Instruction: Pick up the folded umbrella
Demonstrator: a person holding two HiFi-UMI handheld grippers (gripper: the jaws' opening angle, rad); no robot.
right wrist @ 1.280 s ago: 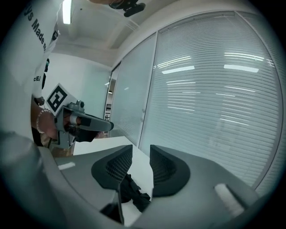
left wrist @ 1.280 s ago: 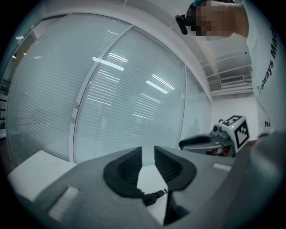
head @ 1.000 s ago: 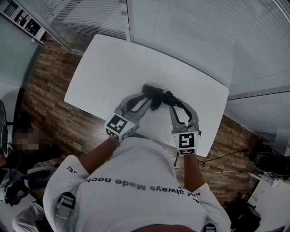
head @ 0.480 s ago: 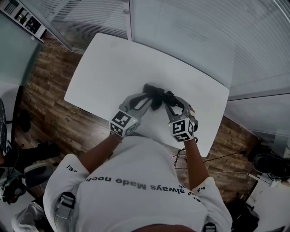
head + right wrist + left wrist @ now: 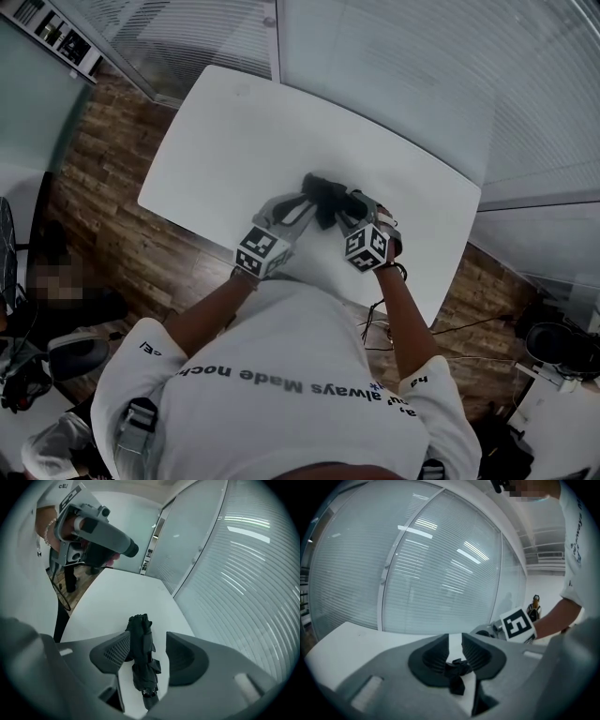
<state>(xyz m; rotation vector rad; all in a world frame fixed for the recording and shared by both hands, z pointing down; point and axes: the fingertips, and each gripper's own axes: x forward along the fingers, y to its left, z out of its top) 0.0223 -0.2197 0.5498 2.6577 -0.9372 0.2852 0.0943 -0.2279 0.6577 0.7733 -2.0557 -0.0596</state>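
Right gripper view shows the folded umbrella lying on the white table, between the jaws of the right gripper. Those jaws have just been opening and stand well apart, one pad close against the black fabric and the other clear of it. The left gripper has its jaws nearly together, pinching a small black piece, apparently a strap or fold of the umbrella.
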